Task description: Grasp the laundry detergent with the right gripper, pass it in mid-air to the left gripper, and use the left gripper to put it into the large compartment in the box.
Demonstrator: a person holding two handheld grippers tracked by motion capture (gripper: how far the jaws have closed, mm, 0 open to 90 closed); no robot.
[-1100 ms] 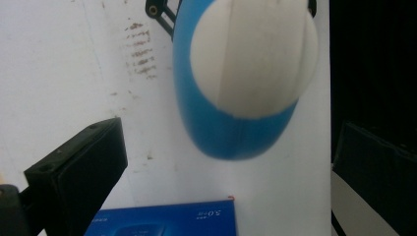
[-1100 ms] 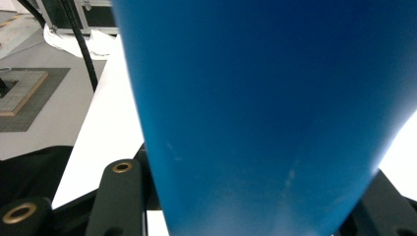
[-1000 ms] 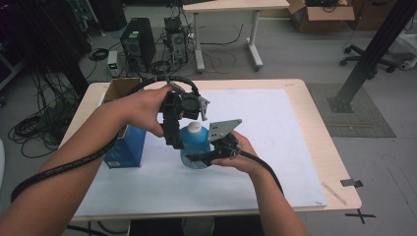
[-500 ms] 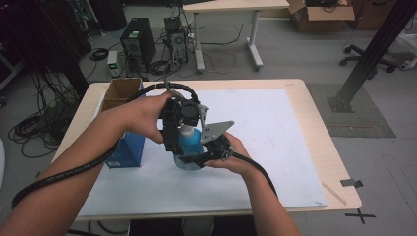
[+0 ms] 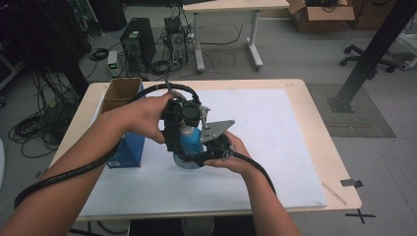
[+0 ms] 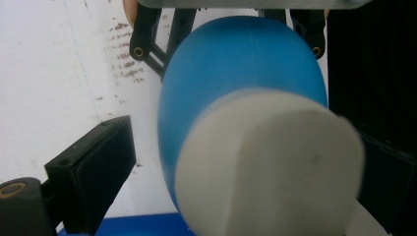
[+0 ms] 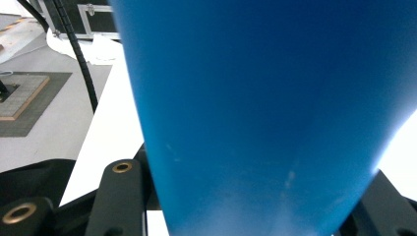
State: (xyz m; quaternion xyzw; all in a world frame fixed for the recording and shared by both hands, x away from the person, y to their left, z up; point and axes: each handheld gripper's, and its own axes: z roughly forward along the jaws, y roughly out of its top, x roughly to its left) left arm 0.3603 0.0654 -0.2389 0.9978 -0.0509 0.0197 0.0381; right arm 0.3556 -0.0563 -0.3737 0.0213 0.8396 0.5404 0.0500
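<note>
The right gripper (image 5: 196, 158) is clamping the body of a blue plastic bottle (image 5: 191, 139) with a white cap (image 6: 269, 169), holding it just above the white paper sheet (image 5: 275, 128) on the wooden table (image 5: 314, 118). The left gripper (image 5: 181, 129) is coming down over the bottle's top; its jaws have just been closing, with the cap between them, but they are not pressing yet, so this one is counting as open. A second back the left gripper was sitting a bit higher and the bottle was more exposed; now it is covering the cap. Judging by that, the person is setting up to twist or pull the cap.

The left gripper view is showing a clear gap between the left pad (image 6: 93, 169) and the cap, which the high view is hiding. The right gripper view is showing the blue wall pressed close. Beyond the left gripper, a blue carton (image 5: 129, 147) and an open cardboard box (image 5: 120, 91) are standing.
</note>
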